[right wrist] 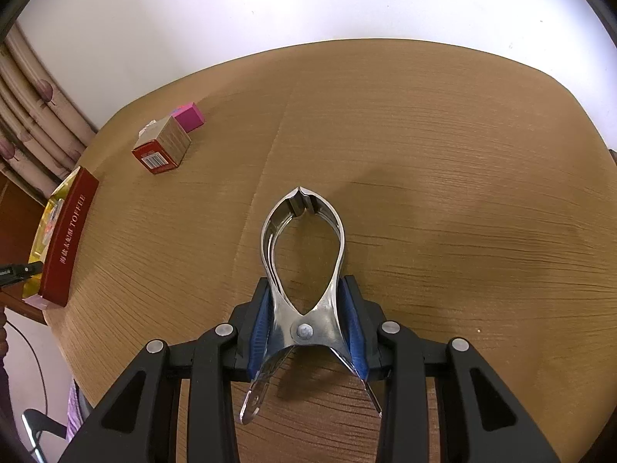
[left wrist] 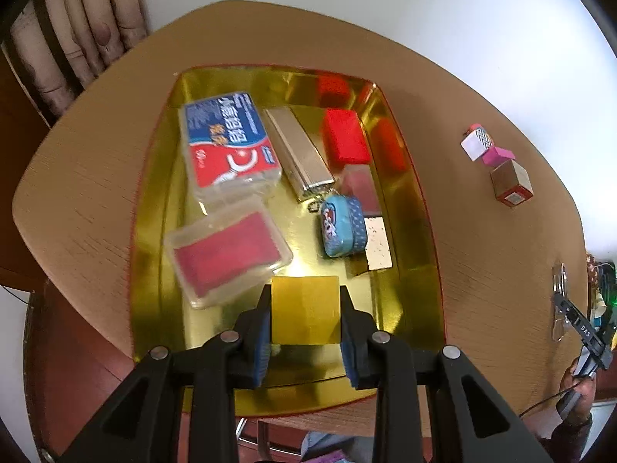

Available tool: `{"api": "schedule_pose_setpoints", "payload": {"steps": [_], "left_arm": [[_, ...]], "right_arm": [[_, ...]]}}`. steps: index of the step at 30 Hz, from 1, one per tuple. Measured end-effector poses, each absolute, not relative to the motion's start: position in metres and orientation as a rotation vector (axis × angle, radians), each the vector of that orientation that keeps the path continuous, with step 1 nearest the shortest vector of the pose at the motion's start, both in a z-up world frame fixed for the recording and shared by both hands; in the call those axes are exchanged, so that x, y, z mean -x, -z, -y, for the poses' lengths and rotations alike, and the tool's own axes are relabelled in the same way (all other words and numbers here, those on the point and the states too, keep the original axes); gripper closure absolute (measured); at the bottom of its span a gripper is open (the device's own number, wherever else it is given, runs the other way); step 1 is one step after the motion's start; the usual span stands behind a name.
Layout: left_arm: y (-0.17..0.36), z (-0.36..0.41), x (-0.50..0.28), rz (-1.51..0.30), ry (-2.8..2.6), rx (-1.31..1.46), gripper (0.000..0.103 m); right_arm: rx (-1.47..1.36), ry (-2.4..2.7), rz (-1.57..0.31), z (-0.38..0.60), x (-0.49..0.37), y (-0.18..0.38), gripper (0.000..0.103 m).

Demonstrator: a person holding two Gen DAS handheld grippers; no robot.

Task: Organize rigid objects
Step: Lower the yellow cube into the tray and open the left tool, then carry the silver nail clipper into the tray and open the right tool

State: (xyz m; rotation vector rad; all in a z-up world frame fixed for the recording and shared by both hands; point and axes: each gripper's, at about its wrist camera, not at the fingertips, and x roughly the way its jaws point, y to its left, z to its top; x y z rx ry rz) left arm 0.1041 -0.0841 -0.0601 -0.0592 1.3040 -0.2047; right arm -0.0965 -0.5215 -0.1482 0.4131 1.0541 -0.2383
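My left gripper [left wrist: 305,301] is shut on a gold box [left wrist: 305,310] and holds it over the near end of the gold tray [left wrist: 420,239]. The tray holds a blue and red toothpaste box [left wrist: 227,142], a silver case [left wrist: 299,152], a red box [left wrist: 345,137], a clear case with a red insert [left wrist: 227,250] and a small blue tin [left wrist: 341,225]. My right gripper [right wrist: 306,289] is shut on a steel clamp [right wrist: 304,254] just above the wooden table [right wrist: 443,154]. The clamp also shows in the left wrist view [left wrist: 559,301].
Three small boxes lie on the table right of the tray: a white patterned one [left wrist: 478,141], a pink one [left wrist: 497,155] [right wrist: 189,115] and a brown and red one [left wrist: 511,182] [right wrist: 162,148]. The tray's red side [right wrist: 67,239] is at far left in the right wrist view. Curtains [left wrist: 77,34] hang at back left.
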Motion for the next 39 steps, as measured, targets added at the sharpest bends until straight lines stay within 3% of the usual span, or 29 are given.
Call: {"api": "schedule_pose_setpoints", "payload": {"steps": [9,14,17,24,33,39], "left_arm": [[0.068,0.086,-0.103,-1.315,0.227,0.060,0.070],[0.036,0.065,-0.071,-1.156,0.126,0.103,0.069],[0.017,0.054,-0.040,-1.067,0.094,0.124,0.064],[0.013,0.044,0.014,-0.976,0.038,0.059,0.064],[0.013,0.039,0.034,-0.862,-0.046,-0.055,0.064],[0.023,0.020,0.028,-0.894,-0.066,0.004,0.063]], "right_arm": [[-0.410,0.250,-1.065,0.519,0.092,0.149,0.070],[-0.438,0.248,-1.048,0.523,0.097,0.148,0.071],[-0.458,0.242,-1.045,0.525,0.101,0.147,0.071],[-0.504,0.205,-1.028,0.517,0.108,0.130,0.071],[-0.510,-0.083,-0.942,0.419,0.047,0.048,0.071],[-0.528,-0.307,-0.990,0.323,-0.035,0.033,0.071]]}}
